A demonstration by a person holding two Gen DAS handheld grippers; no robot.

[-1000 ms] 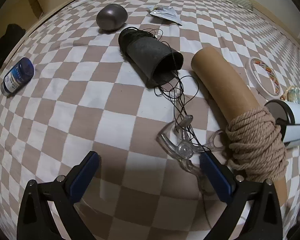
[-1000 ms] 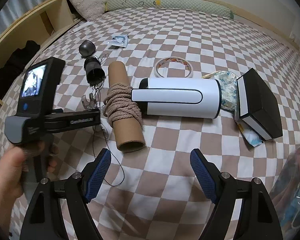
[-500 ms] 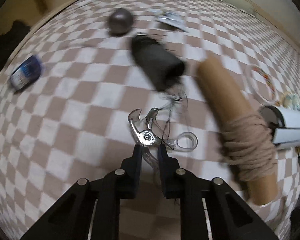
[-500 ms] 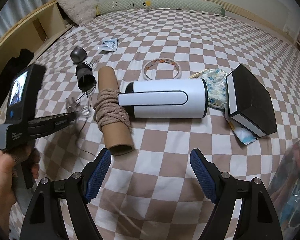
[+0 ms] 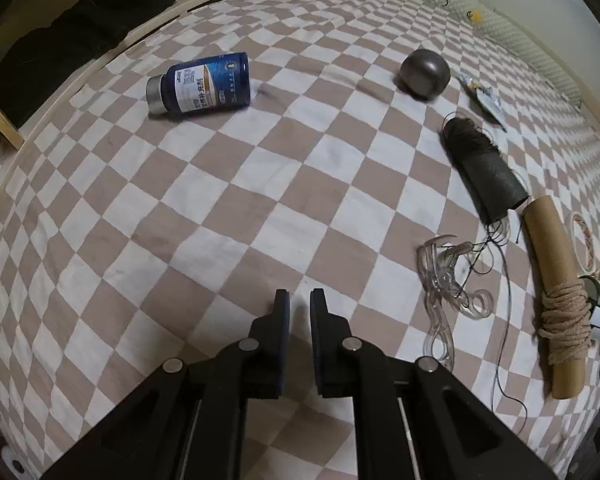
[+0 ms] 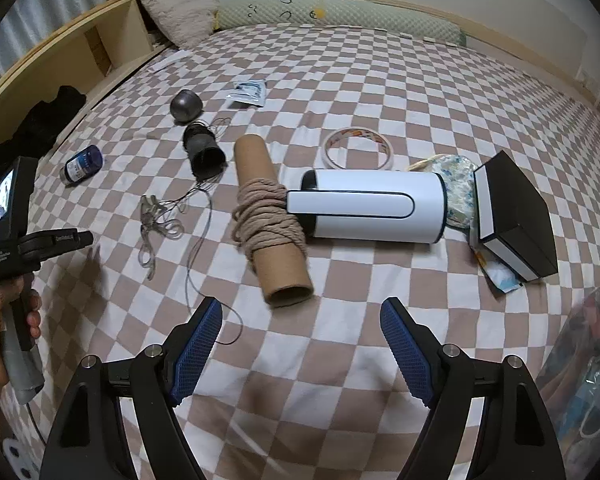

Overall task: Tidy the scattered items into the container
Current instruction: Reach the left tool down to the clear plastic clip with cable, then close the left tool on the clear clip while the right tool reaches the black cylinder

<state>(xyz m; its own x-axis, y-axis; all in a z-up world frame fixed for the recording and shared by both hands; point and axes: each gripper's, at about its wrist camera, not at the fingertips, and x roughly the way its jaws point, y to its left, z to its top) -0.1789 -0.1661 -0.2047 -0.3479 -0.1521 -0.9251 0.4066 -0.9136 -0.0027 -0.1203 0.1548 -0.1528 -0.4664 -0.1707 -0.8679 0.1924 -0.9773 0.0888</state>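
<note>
Black-armed left tongs [image 5: 299, 300] hang over bare checked bedspread [image 5: 220, 200], jaws closing and nearly together, nothing between them — the clear plastic clip [image 5: 446, 280] lies on the cloth just to their right, tangled in dark thread, so the closing looks like a missed or slipped grab. Right tongs [image 6: 300, 340] stand wide apart and empty, hovering just short of the cardboard tube's [image 6: 270, 220] open end; probably parked there as the nearest big item.

Taking the cardboard tube as landmark: tan rope [image 6: 266, 220] is wound round its middle. White cylinder [image 6: 372, 210] lies touching the rope on the right side, with a tape ring [image 6: 356, 148] beyond it and a black box [image 6: 516, 216] at its far end. Left of the tube – dark thread spool [image 6: 204, 150], its loose thread trailing to the clip; farther on, a grey egg-shaped object [image 6: 186, 106], a foil sachet [image 6: 250, 92], a blue bottle [image 6: 82, 164] well apart.

Container: not clearly identifiable in either view. Thread tangle likely to drag the spool when the clip is lifted.
</note>
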